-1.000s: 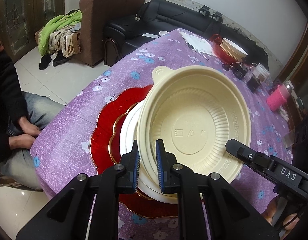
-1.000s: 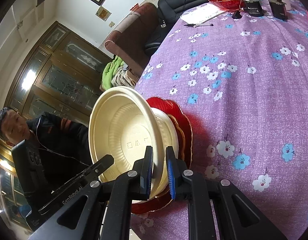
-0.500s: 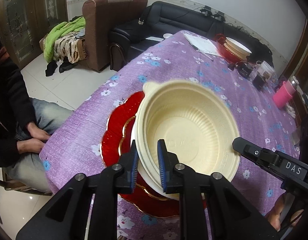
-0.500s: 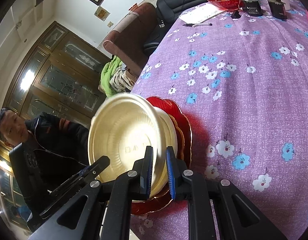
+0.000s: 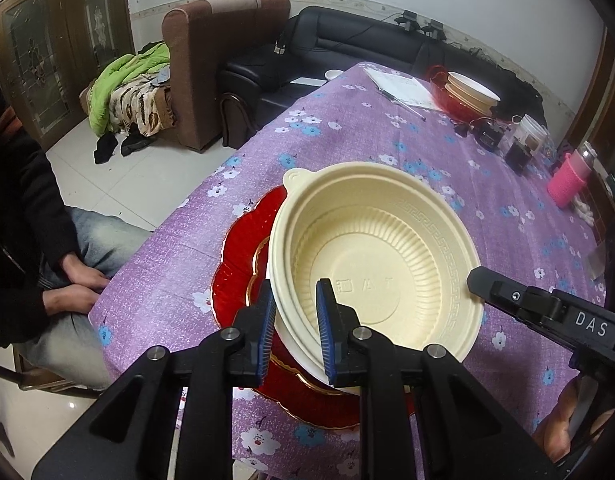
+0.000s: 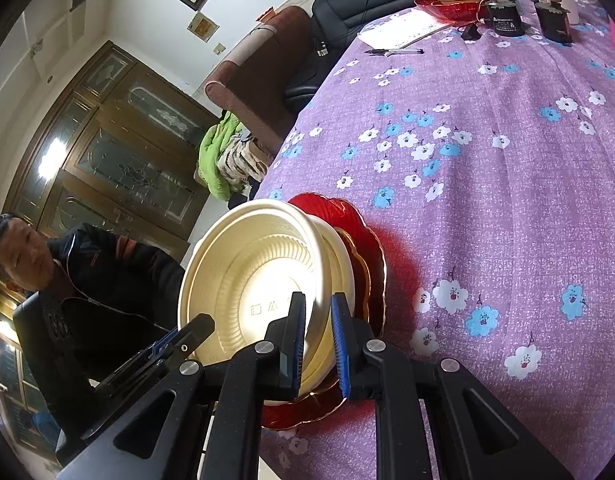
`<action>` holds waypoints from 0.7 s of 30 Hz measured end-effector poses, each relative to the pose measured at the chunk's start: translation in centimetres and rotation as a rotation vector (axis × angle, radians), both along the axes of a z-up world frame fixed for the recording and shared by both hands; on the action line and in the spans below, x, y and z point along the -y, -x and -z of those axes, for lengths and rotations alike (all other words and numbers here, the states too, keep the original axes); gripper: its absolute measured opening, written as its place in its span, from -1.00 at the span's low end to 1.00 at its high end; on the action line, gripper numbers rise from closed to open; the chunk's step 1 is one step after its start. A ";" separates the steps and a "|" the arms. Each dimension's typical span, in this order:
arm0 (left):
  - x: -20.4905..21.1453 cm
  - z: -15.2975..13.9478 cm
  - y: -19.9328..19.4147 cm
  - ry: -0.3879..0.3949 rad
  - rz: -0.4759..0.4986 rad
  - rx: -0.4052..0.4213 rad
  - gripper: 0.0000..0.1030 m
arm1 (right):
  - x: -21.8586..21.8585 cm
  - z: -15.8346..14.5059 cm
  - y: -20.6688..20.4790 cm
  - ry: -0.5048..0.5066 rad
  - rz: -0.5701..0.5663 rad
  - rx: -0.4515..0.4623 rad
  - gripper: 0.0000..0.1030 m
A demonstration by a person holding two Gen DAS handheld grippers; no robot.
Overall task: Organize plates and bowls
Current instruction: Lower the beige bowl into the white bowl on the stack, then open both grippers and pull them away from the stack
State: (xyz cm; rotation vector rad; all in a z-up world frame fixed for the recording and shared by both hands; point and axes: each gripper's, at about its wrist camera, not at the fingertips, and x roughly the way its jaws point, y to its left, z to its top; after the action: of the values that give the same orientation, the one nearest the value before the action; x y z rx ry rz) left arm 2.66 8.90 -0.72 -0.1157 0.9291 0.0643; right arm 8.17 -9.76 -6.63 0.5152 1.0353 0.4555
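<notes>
A seated onlooker watches at far left as our left gripper pinches the near rim of the cream bowl, tilted over a white dish and red plate on the purple tablecloth. Our right gripper clamps the opposite rim. Uneven release, we judge, could tip the thin bowl off the stack.

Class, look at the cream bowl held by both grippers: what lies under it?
Under the cream bowl sits a white bowl on a red plate. The centres of both are covered.
</notes>
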 end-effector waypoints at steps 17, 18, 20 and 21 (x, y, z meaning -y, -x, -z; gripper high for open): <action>0.1 -0.5 0.9 -0.111 -0.008 0.031 0.13 | -0.1 -0.6 0.4 0.009 -0.005 0.011 -0.71; 0.1 -0.4 0.9 -0.116 -0.008 0.030 0.13 | -0.2 -0.6 0.4 0.009 -0.005 0.011 -0.71; 0.0 -0.4 1.0 -0.131 -0.012 0.031 0.13 | -0.2 -0.6 0.4 0.006 -0.007 0.009 -0.71; 0.0 -0.4 1.1 -0.138 -0.014 0.033 0.13 | -0.2 -0.6 0.4 0.007 -0.008 0.009 -0.71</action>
State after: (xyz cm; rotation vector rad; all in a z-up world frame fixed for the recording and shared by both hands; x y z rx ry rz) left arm 1.53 8.91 -0.35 0.0044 0.8884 0.1390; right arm 7.78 -9.56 -6.00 0.5028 1.0298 0.4606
